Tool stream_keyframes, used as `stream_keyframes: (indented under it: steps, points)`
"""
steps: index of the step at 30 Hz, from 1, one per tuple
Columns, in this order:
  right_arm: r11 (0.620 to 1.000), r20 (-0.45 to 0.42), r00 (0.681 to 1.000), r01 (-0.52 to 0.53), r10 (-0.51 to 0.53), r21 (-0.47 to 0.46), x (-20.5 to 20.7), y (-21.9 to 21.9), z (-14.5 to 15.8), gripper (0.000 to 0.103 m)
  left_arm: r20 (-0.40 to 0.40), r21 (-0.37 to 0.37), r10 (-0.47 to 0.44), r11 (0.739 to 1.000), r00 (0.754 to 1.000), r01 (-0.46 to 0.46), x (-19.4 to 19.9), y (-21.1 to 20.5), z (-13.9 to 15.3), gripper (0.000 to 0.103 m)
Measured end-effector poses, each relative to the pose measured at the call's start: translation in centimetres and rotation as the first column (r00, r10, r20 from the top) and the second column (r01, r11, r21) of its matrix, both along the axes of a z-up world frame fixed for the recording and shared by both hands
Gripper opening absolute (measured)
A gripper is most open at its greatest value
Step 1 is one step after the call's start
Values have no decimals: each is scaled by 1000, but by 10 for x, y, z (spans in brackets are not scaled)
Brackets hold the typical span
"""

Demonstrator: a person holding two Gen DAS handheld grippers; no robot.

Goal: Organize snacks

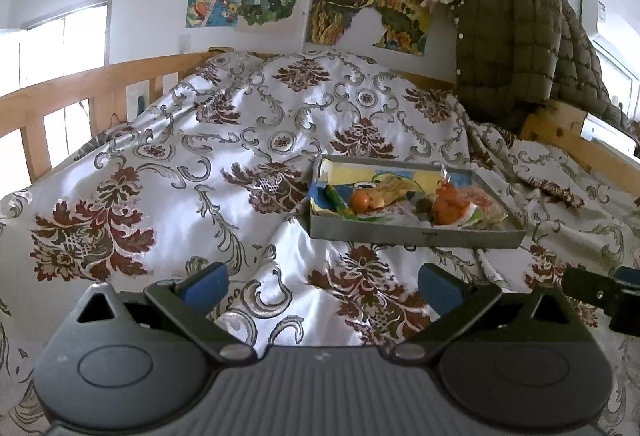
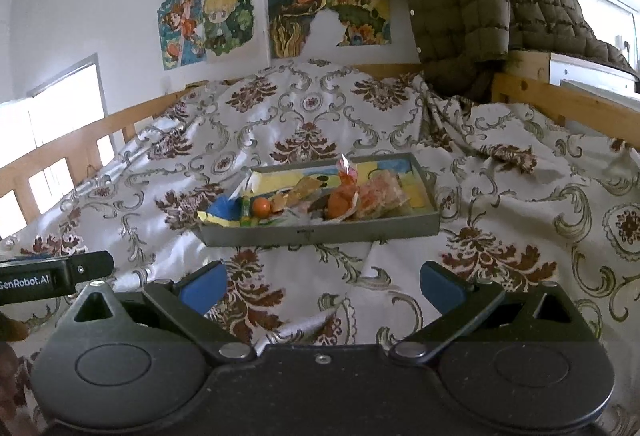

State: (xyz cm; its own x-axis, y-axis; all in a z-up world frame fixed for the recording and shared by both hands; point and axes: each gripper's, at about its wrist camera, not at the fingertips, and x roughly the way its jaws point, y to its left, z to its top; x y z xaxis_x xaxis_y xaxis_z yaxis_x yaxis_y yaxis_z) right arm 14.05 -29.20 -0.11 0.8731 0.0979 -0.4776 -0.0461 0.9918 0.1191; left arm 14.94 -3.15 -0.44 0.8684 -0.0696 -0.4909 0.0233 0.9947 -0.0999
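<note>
Snacks sit together in a shallow grey tray [image 2: 320, 234] on the bed, at about 12 o'clock from your right gripper [image 2: 320, 286] and 1 o'clock from your left gripper [image 1: 322, 286]. Both sets of jaws stand wide, holding nothing, low over the quilt [image 1: 168, 171] and short of the tray.

Whether sorting is ahead or finished cannot be judged: every snack visible lies inside the tray, loosely heaped.

If you reach in, approach from the near wall, level, since the tray rests on soft bedding and will likely tip under a push.

Materials:
- tray: rigid, thin straight walls, rectangular.
- small orange ball [image 2: 261, 206]: smooth, round, apt to roll.
- orange twisted wrapper [image 2: 344, 195]: crinkly film, pinch at the twist.
- green stick [image 1: 338, 200]: slim, glossy.
- pale pink packet [image 2: 382, 191]: flat, soft.
- quilt: satin, slippery, folded.
</note>
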Motion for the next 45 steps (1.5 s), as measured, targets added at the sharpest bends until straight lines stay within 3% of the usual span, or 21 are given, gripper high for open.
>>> stream_keyframes:
  steps: [31, 38, 45]
  points:
    - [999, -16, 1000, 16, -15, 34, 5, -7, -16, 102, -19, 4, 0, 1000, 1000, 0, 2, 1, -10, 103]
    - [1000, -15, 1000, 1, -1, 25, 5, -5, -20, 102, -19, 36, 52, 998, 998, -52, 1, 1, -11, 103]
    - [1000, -19, 1000, -5, 6, 25, 7, -4, -22, 102, -11, 28, 45, 999, 999, -44, 1, 3, -13, 103]
